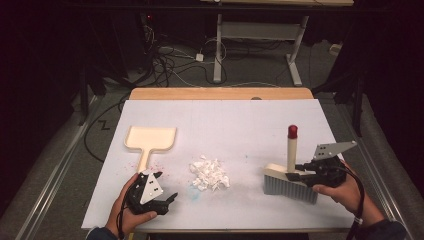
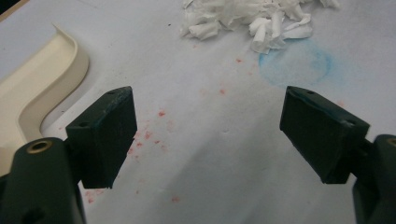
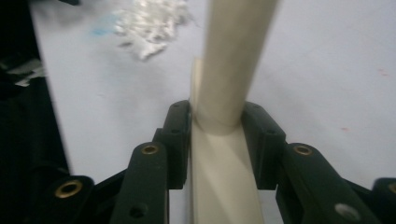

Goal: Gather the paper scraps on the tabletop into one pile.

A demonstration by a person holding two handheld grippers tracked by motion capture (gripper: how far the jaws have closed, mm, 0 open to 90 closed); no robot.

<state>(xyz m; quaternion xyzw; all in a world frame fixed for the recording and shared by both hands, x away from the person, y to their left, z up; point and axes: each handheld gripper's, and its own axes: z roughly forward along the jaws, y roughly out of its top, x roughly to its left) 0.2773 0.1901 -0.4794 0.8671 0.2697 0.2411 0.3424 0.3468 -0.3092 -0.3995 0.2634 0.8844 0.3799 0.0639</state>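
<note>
A cream dustpan lies flat at the table's left, handle toward me; its curved rim shows in the left gripper view. My left gripper hovers open just right of the handle's end, holding nothing. A heap of white paper scraps sits mid-table. On the right stands a brush with grey bristles and an upright cream handle tipped in red. My right gripper is shut on the brush's cream back at the foot of the handle.
The white table cover carries red specks near the dustpan handle and a faint blue ring stain beside the scraps. A wooden table edge runs along the far side; cables and a desk frame lie on the floor beyond.
</note>
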